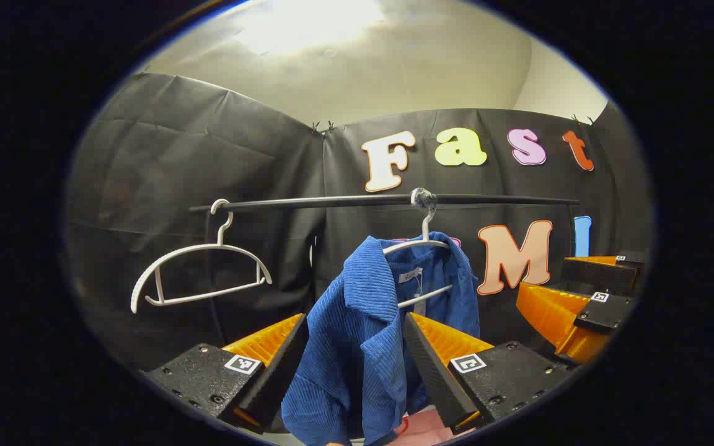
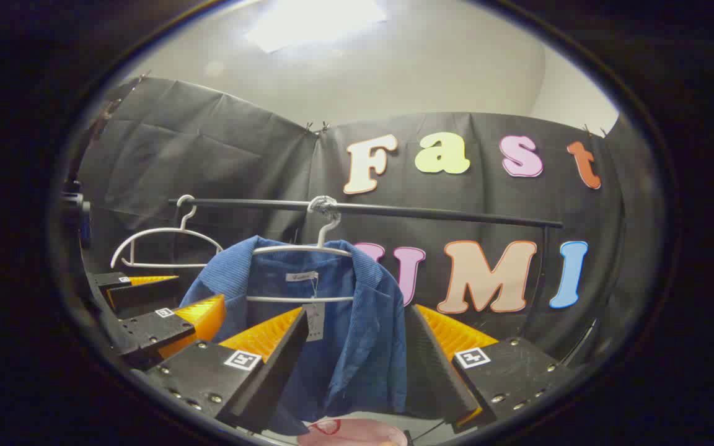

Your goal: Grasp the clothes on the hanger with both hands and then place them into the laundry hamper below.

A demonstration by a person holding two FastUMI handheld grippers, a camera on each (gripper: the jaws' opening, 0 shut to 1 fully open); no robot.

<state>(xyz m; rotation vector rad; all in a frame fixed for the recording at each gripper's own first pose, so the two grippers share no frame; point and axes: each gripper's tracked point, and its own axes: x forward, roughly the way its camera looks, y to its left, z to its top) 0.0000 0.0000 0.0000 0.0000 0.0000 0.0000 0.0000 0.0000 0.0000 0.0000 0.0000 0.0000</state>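
Left tool [image 1: 355, 356]: jaws spread wide, with the left front panel of a blue corduroy shirt [image 1: 363, 334] hanging in the gap between the fingers; neither finger visibly presses on the cloth. Right tool [image 2: 357, 353]: jaws likewise parted, framing the right front panel of the same shirt [image 2: 357, 334] without clamping it. In the left gripper view the right tool [image 1: 580, 297] appears at the right edge, near the shirt; in the right gripper view the left tool [image 2: 146, 310] appears at the lower left, beside the shirt's shoulder.

The shirt hangs open-fronted on a white hanger [image 1: 422, 244], its collar folded over the hanger's arms and a paper tag [image 2: 313, 322] dangling inside the neck. The hanger's hook sits on a black horizontal rail [image 1: 332, 202], at a taped spot [image 1: 424, 198]. A second white hanger [image 1: 199, 272], bare, hangs tilted on the rail well to the left. Below the shirt's hem shows part of a pink laundry hamper [image 2: 357, 432].
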